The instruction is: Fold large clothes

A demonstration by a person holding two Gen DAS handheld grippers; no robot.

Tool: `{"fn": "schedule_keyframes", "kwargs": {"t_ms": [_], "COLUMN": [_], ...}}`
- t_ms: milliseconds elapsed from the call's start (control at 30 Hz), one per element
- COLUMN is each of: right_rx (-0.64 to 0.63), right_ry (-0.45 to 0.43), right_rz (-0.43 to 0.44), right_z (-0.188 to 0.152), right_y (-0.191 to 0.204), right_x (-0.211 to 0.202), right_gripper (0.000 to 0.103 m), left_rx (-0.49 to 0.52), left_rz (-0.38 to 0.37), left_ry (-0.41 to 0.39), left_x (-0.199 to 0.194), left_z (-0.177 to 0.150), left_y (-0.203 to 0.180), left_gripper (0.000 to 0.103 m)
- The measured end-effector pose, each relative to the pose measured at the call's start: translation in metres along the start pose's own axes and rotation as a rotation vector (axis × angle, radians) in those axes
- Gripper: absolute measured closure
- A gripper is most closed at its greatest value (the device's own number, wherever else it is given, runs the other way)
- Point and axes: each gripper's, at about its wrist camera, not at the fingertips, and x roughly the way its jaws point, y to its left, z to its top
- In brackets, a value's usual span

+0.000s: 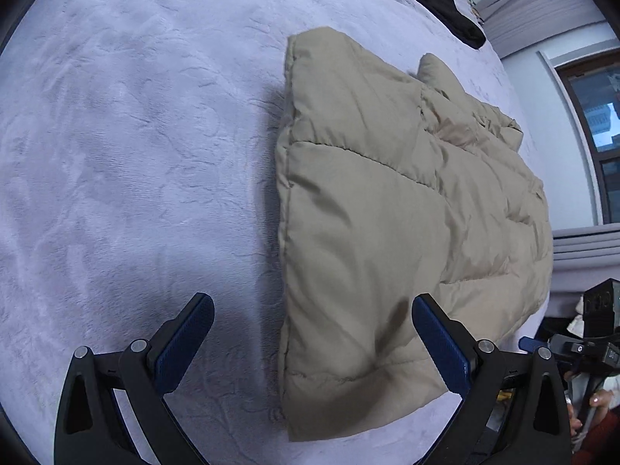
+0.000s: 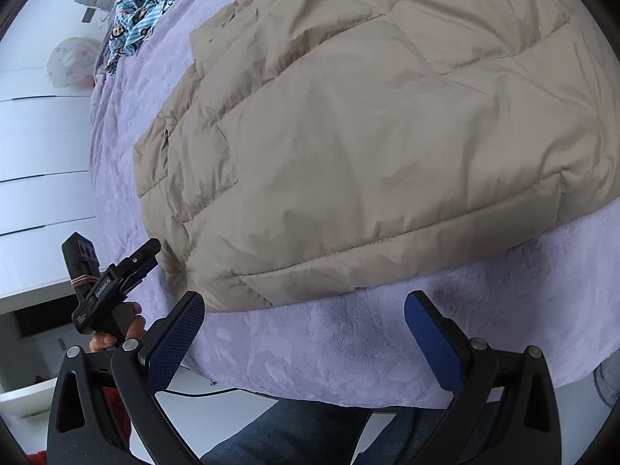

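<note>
We note the tan puffer jacket [image 1: 387, 209] flat on the lilac bedspread [image 1: 135, 155], long axis running away from us. Both claws released and empty: left gripper [image 1: 312, 343] over the near hem corner, right gripper [image 2: 304, 333] just short of the hem.

Left gripper [image 1: 312, 343] jaws wide apart, holding nothing. Right gripper [image 2: 304, 335] likewise spread, empty. Hand [image 2: 120, 333] grips left gripper handle.
</note>
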Motion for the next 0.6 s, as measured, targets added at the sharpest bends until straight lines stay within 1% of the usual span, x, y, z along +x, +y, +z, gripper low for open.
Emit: {"fn": "schedule_keyframes", "kwargs": {"t_ms": [67, 167, 233, 300, 367, 400, 467, 500, 533, 567, 600], "right_rx": [0.002, 0.007, 0.004, 0.001, -0.002, -0.001, 0.004, 0.007, 0.008, 0.010, 0.010], "right_ry": [-0.006, -0.009, -0.009, -0.010, -0.011, -0.011, -0.010, -0.011, -0.012, -0.013, -0.014], "right_rz": [-0.001, -0.008, -0.018, -0.022, -0.028, -0.031, -0.035, -0.036, -0.036, -0.037, -0.038], "right_z": [-0.001, -0.001, -0.001, -0.002, -0.003, -0.003, -0.004, -0.005, -0.005, -0.006, -0.005], "right_y": [0.001, 0.001, 0.003, 0.004, 0.006, 0.006, 0.006, 0.006, 0.005, 0.005, 0.005], "right_x": [-0.001, -0.002, -0.003, -0.003, -0.004, -0.004, -0.004, -0.004, -0.004, -0.004, -0.004], "right_gripper": [0.000, 0.000, 0.000, 0.000, 0.000, 0.000, 0.000, 0.000, 0.000, 0.000, 0.000], "left_rx": [0.012, 0.035, 0.044, 0.055, 0.068, 0.081, 0.112, 0.122, 0.129, 0.134, 0.122], "left_rz": [-0.073, -0.103, -0.133, -0.183, -0.226, -0.234, -0.226, -0.224, -0.228, -0.248, -0.284], "left_ry": [0.040, 0.083, 0.086, 0.089, 0.121, 0.144, 0.163, 0.167, 0.165, 0.165, 0.169], "left_x": [0.016, 0.038, 0.046, 0.052, 0.061, 0.068, 0.076, 0.077, 0.076, 0.074, 0.074], "left_z": [0.008, 0.019, 0.025, 0.032, 0.036, 0.037, 0.037, 0.037, 0.037, 0.038, 0.039], "left_y": [-0.001, -0.007, -0.013, -0.021, -0.029, -0.033, -0.039, -0.041, -0.043, -0.043, -0.043], "left_gripper": [0.001, 0.001, 0.001, 0.001, 0.001, 0.001, 0.001, 0.005, 0.013, 0.035, 0.055]}}
